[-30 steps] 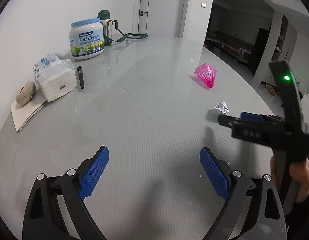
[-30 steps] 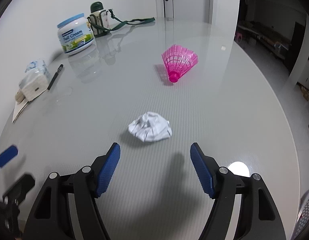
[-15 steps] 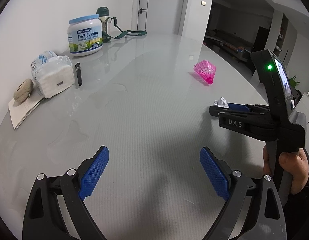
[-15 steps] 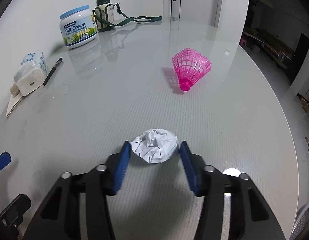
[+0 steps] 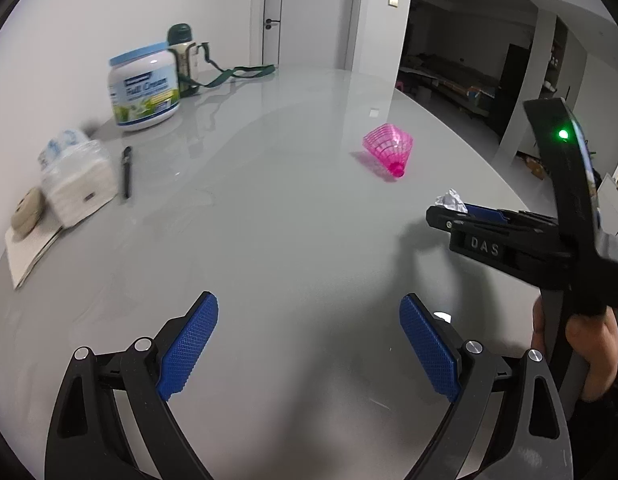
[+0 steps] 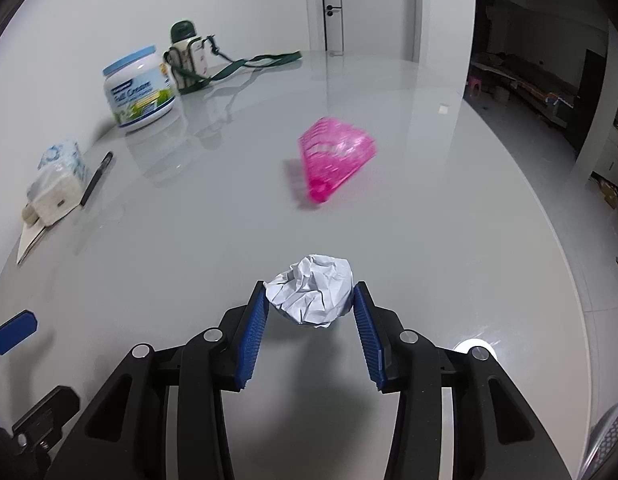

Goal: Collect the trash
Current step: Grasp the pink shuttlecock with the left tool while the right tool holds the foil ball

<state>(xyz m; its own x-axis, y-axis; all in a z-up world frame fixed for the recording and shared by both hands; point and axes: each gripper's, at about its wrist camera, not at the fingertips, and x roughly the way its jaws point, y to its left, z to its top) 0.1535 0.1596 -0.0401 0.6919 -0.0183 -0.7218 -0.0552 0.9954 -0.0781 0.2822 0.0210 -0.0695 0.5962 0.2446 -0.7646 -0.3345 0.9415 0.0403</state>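
Note:
A crumpled white paper ball [image 6: 311,294] sits between the blue pads of my right gripper [image 6: 310,286], just above the grey table [image 6: 429,220]. The jaws are still closing and both pads press on the paper. In the left wrist view the right gripper [image 5: 449,210] comes in from the right, held by a hand, with a bit of the paper ball [image 5: 449,199] showing at its tip. My left gripper [image 5: 309,302] hangs open over bare table with nothing between its fingers. One blue fingertip [image 6: 13,330] of it shows at the left edge of the right wrist view.
A pink plastic mesh cone [image 6: 335,156] lies on its side beyond the paper. At the far left stand a milk powder tub [image 5: 145,90], a strapped bottle [image 5: 183,56], a tissue pack [image 5: 79,182], a black pen [image 5: 127,172] and a booklet [image 5: 29,252]. The table's curved edge [image 6: 549,232] runs along the right.
The right gripper went forward over the paper ball and closed its jaws around it. The left gripper shifted a little, still open.

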